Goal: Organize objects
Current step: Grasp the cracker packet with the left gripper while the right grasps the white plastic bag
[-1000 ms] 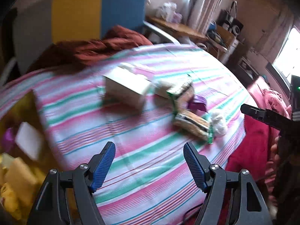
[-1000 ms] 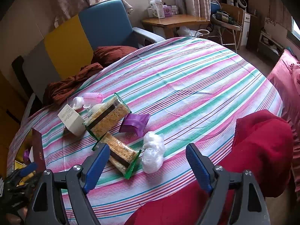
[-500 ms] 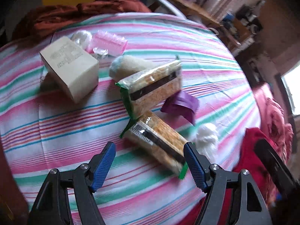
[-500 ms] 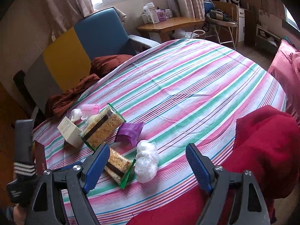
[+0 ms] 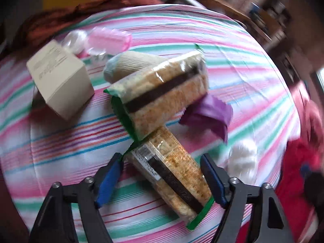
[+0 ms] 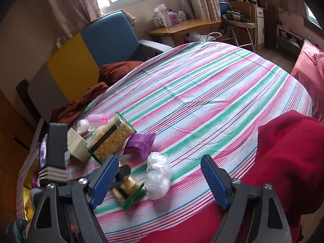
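— Crackers first: where is the nearer cracker pack (image 5: 172, 174)?

— It lies on the striped worktop (image 5: 60, 141), right between the blue pads of my left gripper (image 5: 162, 180). My jaws there stand wide apart on either side of it, not pressing it. From my right wrist view the same pack (image 6: 126, 190) shows partly hidden behind my left gripper.

— And the rest of the heap?

— A second cracker pack (image 5: 162, 97) sits just beyond, its corner touching the first. A beige box (image 5: 60, 81) is to its left, a purple pouch (image 5: 208, 115) to its right, a pink bottle (image 5: 110, 40) further back, and a white plastic bundle (image 5: 243, 162) near my right-side pad.

— Your right gripper (image 6: 160, 182)?

— Jaws open, holding nothing, above the worktop edge near a red cloth (image 6: 289, 162).
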The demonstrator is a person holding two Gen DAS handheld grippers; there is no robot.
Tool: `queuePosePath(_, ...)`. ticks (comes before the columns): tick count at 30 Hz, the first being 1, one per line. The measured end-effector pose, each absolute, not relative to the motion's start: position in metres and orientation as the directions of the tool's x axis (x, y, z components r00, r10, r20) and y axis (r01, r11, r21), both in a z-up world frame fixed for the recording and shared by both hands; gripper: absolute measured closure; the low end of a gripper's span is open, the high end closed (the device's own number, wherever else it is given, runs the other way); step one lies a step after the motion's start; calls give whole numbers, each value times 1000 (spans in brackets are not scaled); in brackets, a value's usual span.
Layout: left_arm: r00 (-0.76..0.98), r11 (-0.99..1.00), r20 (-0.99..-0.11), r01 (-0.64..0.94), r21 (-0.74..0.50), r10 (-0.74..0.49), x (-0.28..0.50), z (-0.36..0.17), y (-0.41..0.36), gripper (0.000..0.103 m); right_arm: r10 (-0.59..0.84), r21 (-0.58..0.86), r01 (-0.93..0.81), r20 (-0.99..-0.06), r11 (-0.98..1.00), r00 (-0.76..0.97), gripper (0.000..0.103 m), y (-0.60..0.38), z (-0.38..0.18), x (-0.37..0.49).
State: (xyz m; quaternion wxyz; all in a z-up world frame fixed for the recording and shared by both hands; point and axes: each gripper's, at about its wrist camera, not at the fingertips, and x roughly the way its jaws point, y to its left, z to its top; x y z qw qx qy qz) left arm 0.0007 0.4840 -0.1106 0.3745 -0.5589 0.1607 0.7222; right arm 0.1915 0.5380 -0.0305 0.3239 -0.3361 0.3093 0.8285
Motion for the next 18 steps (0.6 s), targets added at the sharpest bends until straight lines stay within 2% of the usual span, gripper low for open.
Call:
queuePosePath(2, -106, -630, -924, -759, -164, 369, 4, -110, 470, 30, 319, 271, -741, -774, -615, -548, 18, 537, -32, 188)
queuePosePath(4, -123, -588, -920, -798, -131, 373, 6, -109, 450, 41, 313, 253, -739, -786, -625, -534, 18, 536, -34, 186)
queuePosePath(9, -163, -537, -907, -840, -79, 388, 3, -109, 398, 42, 299, 231, -742, -809, -629, -506, 18, 538, -36, 181)
queuePosePath(13, -164, -547, -895, -831, -100, 414, 4, -111, 362, 43, 274, 207, -748, -842, -631, -465, 17, 539, -38, 174)
queuePosePath(18, -175, -556, -877, -823, -120, 448, 9, -111, 331, 42, 176, 277, -710, -852, -647, -493, 21, 540, -39, 157)
